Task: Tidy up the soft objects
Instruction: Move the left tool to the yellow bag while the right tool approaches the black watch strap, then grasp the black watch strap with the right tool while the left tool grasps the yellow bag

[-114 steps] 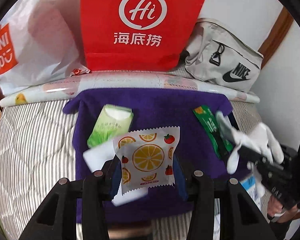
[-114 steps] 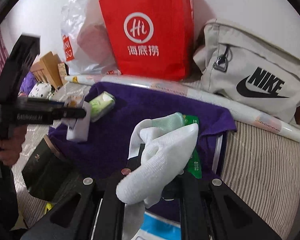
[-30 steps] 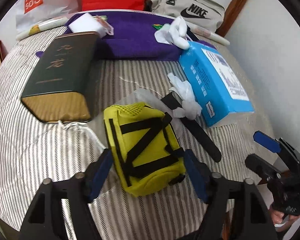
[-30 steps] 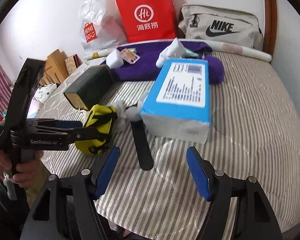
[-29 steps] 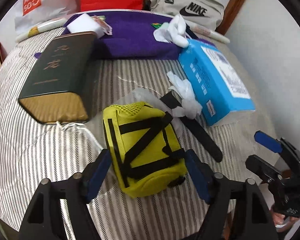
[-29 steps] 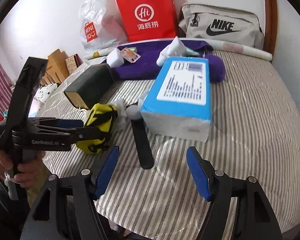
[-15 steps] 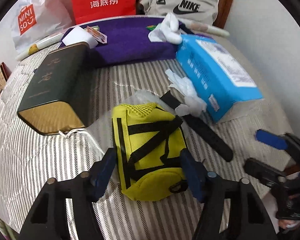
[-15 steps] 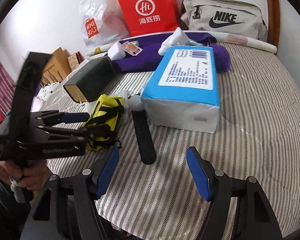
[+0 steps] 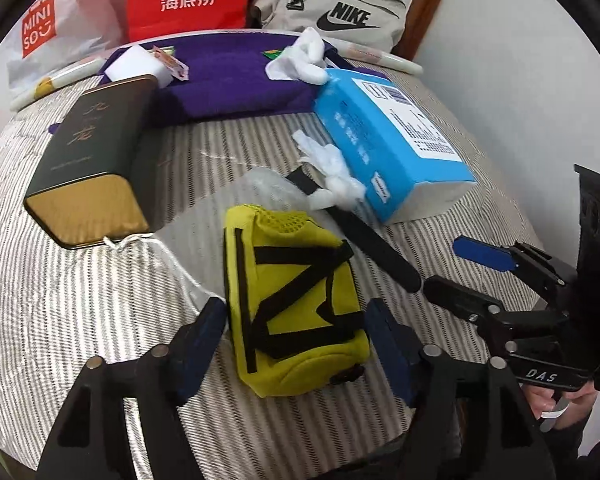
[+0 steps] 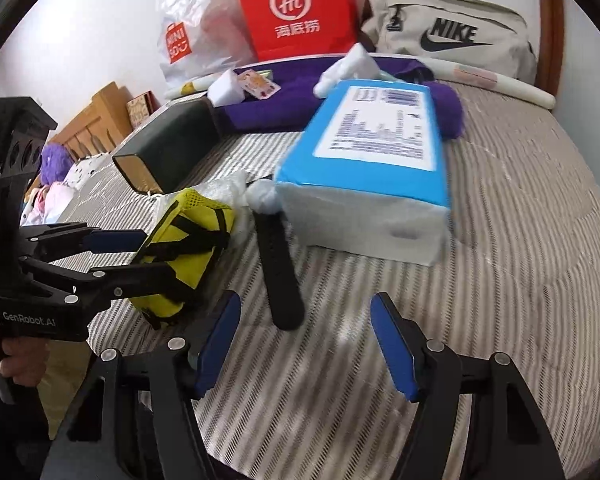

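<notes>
While nothing's getting lifted yet, this looks like the grab stage.
Left gripper (image 9: 296, 340): sitting around the yellow pouch (image 9: 296, 300), blue pads flanking its sides, looking just about touching but not clearly squeezing.
Pouch spot: lying on the striped bed (image 9: 80, 300), near edge, beside the black strap (image 10: 278, 268).
Right gripper (image 10: 306, 344): hanging wide open, holding nothing, near the strap's end.
Next move, my guess: pinching the pouch firmly, then carrying it to the purple cloth (image 9: 236, 80), where the white glove (image 9: 304, 60) is sitting.

yellow pouch (image 9: 296, 308) | black straps | lying flat on striped bed | between tool fingers
</notes>
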### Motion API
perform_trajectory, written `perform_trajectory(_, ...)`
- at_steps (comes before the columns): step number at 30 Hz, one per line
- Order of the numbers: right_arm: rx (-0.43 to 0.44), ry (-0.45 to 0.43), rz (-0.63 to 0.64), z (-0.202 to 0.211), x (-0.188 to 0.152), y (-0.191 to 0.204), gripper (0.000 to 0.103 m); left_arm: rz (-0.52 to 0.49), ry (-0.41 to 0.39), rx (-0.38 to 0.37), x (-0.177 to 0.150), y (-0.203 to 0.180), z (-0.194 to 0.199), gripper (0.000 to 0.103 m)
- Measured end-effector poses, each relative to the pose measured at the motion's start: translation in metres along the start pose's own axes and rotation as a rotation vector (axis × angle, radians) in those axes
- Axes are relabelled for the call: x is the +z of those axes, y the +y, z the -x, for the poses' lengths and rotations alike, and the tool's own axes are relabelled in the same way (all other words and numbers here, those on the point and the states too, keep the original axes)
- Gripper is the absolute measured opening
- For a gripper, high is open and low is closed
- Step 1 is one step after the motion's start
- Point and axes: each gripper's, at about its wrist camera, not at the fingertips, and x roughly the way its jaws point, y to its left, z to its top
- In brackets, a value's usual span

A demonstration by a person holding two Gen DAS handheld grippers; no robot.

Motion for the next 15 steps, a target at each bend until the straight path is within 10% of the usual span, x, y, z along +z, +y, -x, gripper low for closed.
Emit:
perform_trajectory(8, -0.003, -0.024, -0.046, 0.013, -0.006, -0.016, 0.068, -0.073, 0.026, 0.143, -0.001, -0.024, -0.027, 0.083)
perform_trajectory(15, 0.020, -0.018, -0.015, 0.004, -0.005, -0.005, 0.068, -0.033, -0.009, 0.119, -0.007, -0.007, -0.004, 0.047)
